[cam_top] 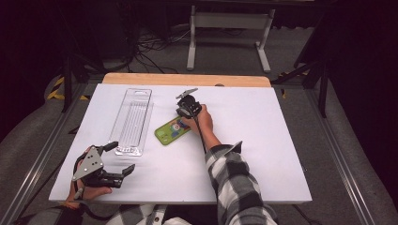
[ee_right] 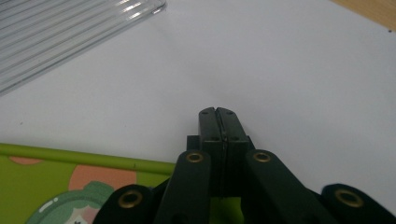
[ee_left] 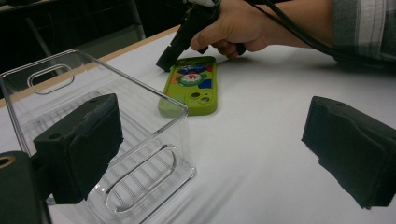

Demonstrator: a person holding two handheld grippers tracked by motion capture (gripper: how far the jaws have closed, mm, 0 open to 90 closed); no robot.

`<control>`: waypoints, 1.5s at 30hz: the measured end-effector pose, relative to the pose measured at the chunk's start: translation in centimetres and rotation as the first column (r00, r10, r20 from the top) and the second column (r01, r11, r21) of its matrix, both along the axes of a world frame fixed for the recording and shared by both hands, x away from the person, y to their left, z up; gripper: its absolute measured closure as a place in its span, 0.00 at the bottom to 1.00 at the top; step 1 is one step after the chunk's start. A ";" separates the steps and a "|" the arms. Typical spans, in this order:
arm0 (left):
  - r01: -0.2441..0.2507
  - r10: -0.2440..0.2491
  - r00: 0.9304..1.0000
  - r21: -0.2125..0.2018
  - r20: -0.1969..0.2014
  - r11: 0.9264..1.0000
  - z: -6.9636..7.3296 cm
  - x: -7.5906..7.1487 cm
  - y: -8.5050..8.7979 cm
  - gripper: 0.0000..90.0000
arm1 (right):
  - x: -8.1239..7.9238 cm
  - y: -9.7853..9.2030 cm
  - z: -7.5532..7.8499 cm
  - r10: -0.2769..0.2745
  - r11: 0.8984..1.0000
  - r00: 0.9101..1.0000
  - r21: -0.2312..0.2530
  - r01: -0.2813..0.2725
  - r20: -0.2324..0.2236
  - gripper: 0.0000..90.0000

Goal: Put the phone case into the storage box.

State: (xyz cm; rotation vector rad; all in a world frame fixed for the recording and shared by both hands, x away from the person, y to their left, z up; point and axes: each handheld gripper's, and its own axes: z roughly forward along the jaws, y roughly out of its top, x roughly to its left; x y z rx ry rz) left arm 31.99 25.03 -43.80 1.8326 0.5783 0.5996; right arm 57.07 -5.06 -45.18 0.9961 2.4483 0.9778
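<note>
A green phone case with a cartoon print lies flat at mid-table. My right gripper is shut, jaws pressed together with nothing between them. Its tips sit low over the white tabletop just past the case's far edge. From the left gripper view, those black jaws slant down beside the case; whether they touch it I cannot tell. My left gripper rests open near the front left corner. Its wide-apart jaws point at the case and hold nothing.
A long clear plastic tray lies left of the case, its near end right beside my left gripper's left jaw. The white table has a wooden strip at its far edge. A plaid sleeve crosses the front middle.
</note>
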 end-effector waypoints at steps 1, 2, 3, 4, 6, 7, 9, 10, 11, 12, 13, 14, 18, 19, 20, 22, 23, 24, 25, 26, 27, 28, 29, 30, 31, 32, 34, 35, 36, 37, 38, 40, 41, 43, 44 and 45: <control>0.001 -0.001 1.000 -0.001 -0.005 1.000 0.0 0.0 0.0 0.06 | 0.0 0.0 0.0 0.000 1.000 1.000 0.000 0.000 0.000 1.00; 0.002 -0.002 1.000 0.002 -0.003 1.000 0.0 0.0 0.0 0.06 | -0.1 -0.1 0.1 -0.001 1.000 1.000 -0.007 0.001 -0.002 1.00; 0.002 -0.002 1.000 0.002 -0.001 1.000 0.0 0.0 -0.1 0.06 | -0.3 -0.3 0.1 -0.004 1.000 1.000 -0.010 0.004 -0.004 1.00; 0.002 -0.002 1.000 0.003 -0.002 1.000 0.0 0.0 -0.1 0.06 | -0.5 -0.5 0.1 -0.006 1.000 1.000 -0.008 0.006 -0.008 1.00; 0.000 0.000 1.000 0.003 -0.008 1.000 0.0 0.0 -0.1 0.06 | -0.9 -1.0 0.1 -0.006 1.000 1.000 -0.009 0.006 -0.011 1.00; 0.002 -0.002 1.000 0.001 -0.011 1.000 0.0 0.0 -0.1 0.06 | -1.2 -1.2 0.1 -0.010 1.000 1.000 -0.009 0.010 -0.013 1.00; 0.002 -0.001 1.000 0.006 -0.007 1.000 0.0 -0.1 -0.2 0.06 | -1.9 -1.8 0.1 -0.022 1.000 1.000 -0.003 0.022 -0.018 1.00; 0.003 -0.003 1.000 0.009 -0.004 1.000 0.1 -0.1 -0.2 0.06 | -2.2 -2.0 0.1 -0.025 1.000 1.000 -0.006 0.025 -0.014 1.00; 0.003 -0.003 1.000 0.009 -0.004 1.000 0.1 -0.1 -0.2 0.06 | -2.7 -2.3 0.1 -0.026 1.000 1.000 -0.009 0.026 -0.018 1.00; 0.003 -0.003 1.000 0.013 -0.001 1.000 0.1 -0.1 -0.2 0.06 | -2.7 -2.3 0.1 -0.026 1.000 1.000 -0.009 0.026 -0.018 1.00; 0.005 -0.005 1.000 0.019 0.001 1.000 0.1 0.0 -0.2 0.06 | -3.5 -2.9 0.1 -0.027 1.000 0.999 -0.007 0.027 -0.026 1.00; 0.005 -0.005 1.000 0.018 -0.001 1.000 0.1 0.0 -0.3 0.06 | -3.5 -2.9 0.1 -0.027 1.000 0.999 -0.007 0.027 -0.026 1.00; 0.003 -0.003 1.000 0.029 -0.001 1.000 0.1 0.1 -0.4 0.06 | -5.1 -3.9 0.1 -0.027 1.000 0.999 -0.009 0.026 -0.025 1.00; 0.002 -0.002 1.000 0.033 0.002 0.999 0.1 0.1 -0.5 0.06 | -5.6 -4.2 0.1 -0.027 1.000 0.999 -0.005 0.027 -0.029 1.00; 0.002 -0.002 1.000 0.033 0.001 0.999 0.1 0.0 -0.5 0.06 | -6.0 -4.4 0.2 -0.025 1.000 0.999 -0.006 0.025 -0.031 1.00; 0.003 -0.003 1.000 0.033 0.001 0.999 0.1 0.0 -0.5 0.06 | -6.8 -4.7 0.2 -0.021 1.000 0.999 -0.013 0.021 -0.027 1.00; 0.002 -0.002 1.000 0.030 -0.003 1.000 0.1 0.0 -0.6 0.06 | -7.1 -4.8 0.2 -0.020 1.000 0.999 -0.012 0.020 -0.030 1.00; 0.002 -0.002 1.000 0.030 -0.003 1.000 0.1 0.0 -0.6 0.06 | -7.5 -5.0 0.2 -0.018 1.000 0.999 -0.016 0.017 -0.033 1.00; 0.004 -0.004 1.000 0.038 -0.001 0.999 0.1 0.0 -0.6 0.06 | -7.9 -5.1 0.2 -0.019 1.000 0.999 -0.018 0.018 -0.037 1.00; 0.004 -0.004 1.000 0.039 -0.002 0.999 0.1 0.1 -0.6 0.06 | -7.9 -5.1 0.2 -0.019 1.000 0.999 -0.018 0.018 -0.037 1.00; 0.004 -0.004 1.000 0.040 -0.003 0.999 0.1 0.0 -0.6 0.06 | -8.4 -5.2 0.3 -0.021 1.000 0.999 -0.016 0.020 -0.041 1.00; 0.005 -0.004 1.000 0.040 -0.003 0.999 0.1 0.0 -0.6 0.06 | -8.9 -5.4 0.3 -0.015 1.000 0.999 -0.018 0.014 -0.047 1.00; 0.003 -0.003 1.000 0.042 -0.001 0.999 0.1 0.1 -0.6 0.06 | -9.1 -5.5 0.3 -0.012 1.000 0.999 -0.020 0.011 -0.050 1.00; 0.004 -0.004 1.000 0.042 -0.001 0.999 0.1 0.1 -0.6 0.06 | -9.6 -5.6 0.4 -0.008 1.000 0.999 -0.025 0.007 -0.052 1.00; 0.004 -0.004 1.000 0.043 -0.001 0.999 0.1 0.1 -0.6 0.06 | -10.2 -5.7 0.4 0.002 0.999 0.999 -0.040 -0.004 -0.051 1.00; 0.006 -0.006 1.000 0.041 0.000 0.999 0.1 0.1 -0.7 0.06 | -10.6 -5.7 0.4 0.008 0.999 0.999 -0.042 -0.010 -0.054 1.00; 0.007 -0.007 1.000 0.043 -0.001 0.999 0.1 0.0 -0.7 0.06 | -11.2 -5.8 0.4 0.015 0.999 0.998 -0.041 -0.017 -0.054 1.00; 0.006 -0.006 1.000 0.046 -0.003 0.999 0.1 0.0 -0.7 0.06 | -11.5 -5.8 0.4 0.020 0.999 0.998 -0.043 -0.022 -0.054 1.00; 0.007 -0.007 1.000 0.046 -0.004 0.999 0.1 0.0 -0.8 0.06 | -11.8 -5.9 0.4 0.024 0.999 0.998 -0.043 -0.027 -0.057 1.00; 0.007 -0.007 1.000 0.045 -0.006 0.999 0.1 0.0 -0.8 0.06 | -12.1 -5.9 0.4 0.030 0.999 0.998 -0.038 -0.032 -0.059 1.00; 0.007 -0.007 1.000 0.045 -0.006 0.999 0.1 0.0 -0.8 0.06 | -12.5 -5.9 0.4 0.039 0.998 0.998 -0.039 -0.041 -0.055 1.00; 0.008 -0.008 1.000 0.050 -0.005 0.999 0.1 0.0 -0.9 0.06 | -12.7 -5.9 0.4 0.044 0.998 0.998 -0.045 -0.046 -0.051 1.00; 0.008 -0.008 1.000 0.053 -0.002 0.999 0.1 0.0 -0.9 0.06 | -13.0 -5.8 0.4 0.053 0.997 0.997 -0.050 -0.055 -0.052 1.00; 0.009 -0.009 1.000 0.048 -0.006 0.999 0.1 0.0 -0.9 0.06 | -13.4 -5.8 0.5 0.065 0.996 0.996 -0.051 -0.068 -0.059 1.00; 0.009 -0.008 1.000 0.046 -0.009 0.999 0.0 0.0 -0.9 0.06 | -13.6 -5.8 0.5 0.069 0.996 0.996 -0.047 -0.072 -0.064 1.00; 0.009 -0.009 1.000 0.048 -0.009 0.999 0.0 0.0 -0.9 0.06 | -13.8 -5.8 0.5 0.071 0.996 0.995 -0.048 -0.075 -0.066 1.00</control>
